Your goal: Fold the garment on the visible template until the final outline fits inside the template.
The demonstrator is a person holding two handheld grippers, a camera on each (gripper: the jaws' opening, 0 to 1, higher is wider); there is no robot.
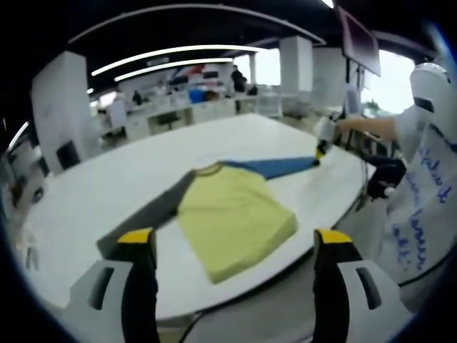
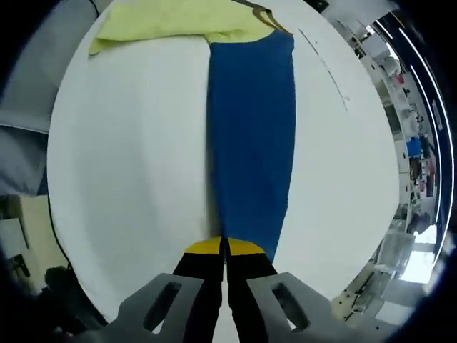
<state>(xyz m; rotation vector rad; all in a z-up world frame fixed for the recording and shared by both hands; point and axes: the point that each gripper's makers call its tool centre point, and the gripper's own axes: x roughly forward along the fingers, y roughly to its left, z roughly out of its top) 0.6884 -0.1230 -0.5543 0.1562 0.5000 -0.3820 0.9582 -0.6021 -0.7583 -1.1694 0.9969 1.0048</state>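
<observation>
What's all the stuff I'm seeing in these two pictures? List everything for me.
Shirt: one, yellow body, lying on the table, bottom half folded up.
Blue sleeve: one, stretched out flat, its cuff at the right gripper.
Grey sleeve: one, spread flat on the other side of the shirt.
Table: one, white, under the shirt.
Desks: several, white, far across the room.
Ceiling lights: two long white strips overhead.
Person: one, in white, at the table's edge.
Left gripper: black with yellow tips, jaws apart, near the shirt.
Right gripper: black with yellow tips, closed on the blue sleeve's cuff.
</observation>
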